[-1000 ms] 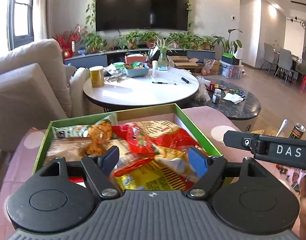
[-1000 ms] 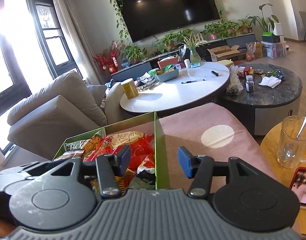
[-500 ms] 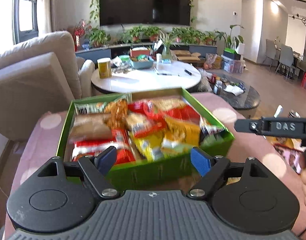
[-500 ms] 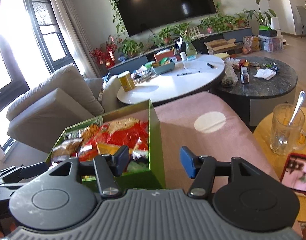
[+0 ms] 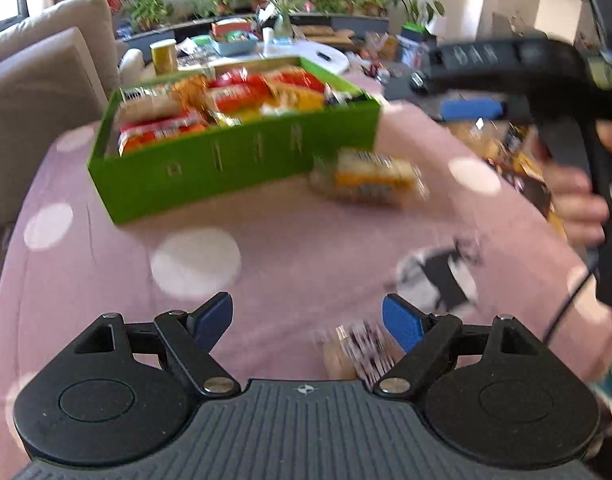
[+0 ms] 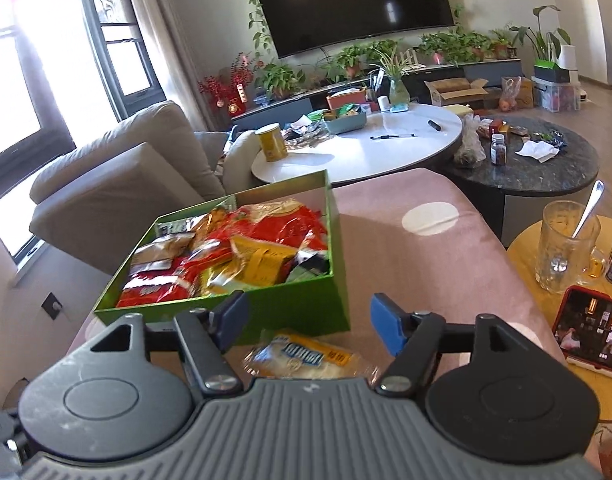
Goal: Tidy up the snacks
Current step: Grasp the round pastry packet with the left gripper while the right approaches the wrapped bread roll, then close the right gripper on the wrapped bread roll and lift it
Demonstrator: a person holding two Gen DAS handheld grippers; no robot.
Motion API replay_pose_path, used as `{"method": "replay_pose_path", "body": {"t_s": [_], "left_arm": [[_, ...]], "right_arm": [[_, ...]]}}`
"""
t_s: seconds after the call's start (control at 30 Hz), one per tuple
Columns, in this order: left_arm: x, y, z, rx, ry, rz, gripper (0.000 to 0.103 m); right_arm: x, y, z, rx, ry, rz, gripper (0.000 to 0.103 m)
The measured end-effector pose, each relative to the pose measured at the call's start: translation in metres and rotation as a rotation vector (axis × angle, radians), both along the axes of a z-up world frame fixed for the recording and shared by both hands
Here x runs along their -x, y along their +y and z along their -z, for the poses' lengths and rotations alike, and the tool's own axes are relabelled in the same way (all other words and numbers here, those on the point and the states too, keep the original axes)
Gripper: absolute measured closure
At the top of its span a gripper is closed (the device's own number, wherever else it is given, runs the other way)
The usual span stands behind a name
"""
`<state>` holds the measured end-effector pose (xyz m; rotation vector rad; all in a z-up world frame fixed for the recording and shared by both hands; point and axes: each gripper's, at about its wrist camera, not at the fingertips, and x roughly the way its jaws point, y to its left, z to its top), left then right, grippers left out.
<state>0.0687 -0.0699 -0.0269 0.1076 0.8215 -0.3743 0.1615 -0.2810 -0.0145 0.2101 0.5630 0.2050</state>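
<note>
**Mia:** Pink cloth with white dots covers the table [image 5: 306, 224] you work on. Behind it are a sofa [image 6: 117, 184] and a round white table [image 6: 370, 152].

**Ben:** Where are your snacks?

**Mia:** Most of them sit in the green box [image 5: 233, 160] near the far left corner of the pink table. It is full of red and yellow bags. One yellow snack pack [image 5: 370, 182] lies on the cloth just beside the box's near right corner. The picture is too blurry to tell if they touch.

**Ben:** What is your left gripper [image 5: 306, 322] doing?

**Mia:** Its blue fingers [image 5: 402, 326] are spread wide and hold nothing. A small blurry packet [image 5: 358, 350] lies on the cloth low between them, closer to the right finger.

**Ben:** And your right gripper [image 6: 310, 322]?

**Mia:** Its fingers are spread wide too, with nothing in them. The yellow snack pack [image 6: 306, 358] lies right under the gap between them. You hold this gripper over the right side of the table, above the pack.

**Ben:** What is off to the right?

**Mia:** A glass mug [image 6: 566, 252] with a spoon in it, and a phone [image 6: 594, 332], on a yellow side table [image 6: 522, 248].
</note>
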Motion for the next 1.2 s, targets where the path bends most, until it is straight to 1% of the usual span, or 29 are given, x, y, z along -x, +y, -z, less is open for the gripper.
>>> {"method": "replay_pose_path", "body": {"t_s": [0.1,0.13,0.17,0.2,0.23,0.27,0.3,0.33,0.37,0.47,0.53,0.6,0.67,0.73,0.83,0.93,1.0,1.2], "left_arm": [[0.008,-0.002,0.006,0.012,0.033,0.018,0.024],[0.010,-0.005,0.009,0.010,0.042,0.028,0.026],[0.011,-0.008,0.012,0.009,0.049,0.043,0.033],[0.012,-0.010,0.015,0.009,0.059,0.054,0.037],[0.011,-0.012,0.020,0.005,0.076,0.060,0.047],[0.013,-0.015,0.022,-0.008,0.054,0.066,0.053],[0.014,-0.018,0.023,-0.042,0.035,0.075,0.055],[0.016,-0.020,0.023,-0.067,0.020,0.081,0.062],[0.017,-0.022,0.023,-0.076,0.010,0.091,0.065],[0.019,-0.019,0.022,-0.081,0.001,0.102,0.067],[0.017,-0.016,0.020,-0.091,-0.007,0.092,0.068],[0.014,-0.011,0.018,-0.096,-0.027,0.066,0.068],[0.008,-0.004,0.014,-0.079,-0.033,0.037,0.068],[0.003,0.003,0.010,-0.064,-0.042,0.008,0.068],[-0.005,0.009,0.005,-0.065,-0.063,-0.032,0.068],[-0.012,0.014,-0.001,-0.052,-0.078,-0.053,0.068],[-0.015,0.015,-0.003,-0.048,-0.083,-0.057,0.068],[-0.019,0.018,-0.006,-0.037,-0.088,-0.063,0.068]], "right_arm": [[0.009,0.006,0.000,0.012,-0.002,-0.006,0.036],[0.010,0.008,0.000,0.017,-0.003,-0.011,0.036],[0.013,0.010,0.001,0.022,-0.002,-0.016,0.036],[0.015,0.012,0.001,0.028,0.000,-0.021,0.036],[0.017,0.014,0.002,0.035,0.001,-0.027,0.036],[0.018,0.015,0.002,0.045,0.001,-0.032,0.036],[0.020,0.016,0.003,0.056,0.002,-0.037,0.036],[0.021,0.017,0.004,0.067,0.002,-0.042,0.036],[0.021,0.017,0.005,0.078,0.004,-0.047,0.036],[0.021,0.019,0.011,0.122,0.013,-0.071,0.036],[0.018,0.020,0.018,0.154,0.028,-0.080,0.036],[0.011,0.023,0.026,0.181,0.047,-0.099,0.036],[0.003,0.026,0.034,0.217,0.061,-0.120,0.035],[-0.002,0.030,0.042,0.270,0.061,-0.139,0.033],[-0.011,0.036,0.050,0.342,0.050,-0.180,0.029],[-0.022,0.039,0.056,0.390,0.054,-0.202,0.028],[-0.028,0.040,0.059,0.398,0.064,-0.210,0.029],[-0.035,0.038,0.060,0.360,0.083,-0.227,0.029]]}}
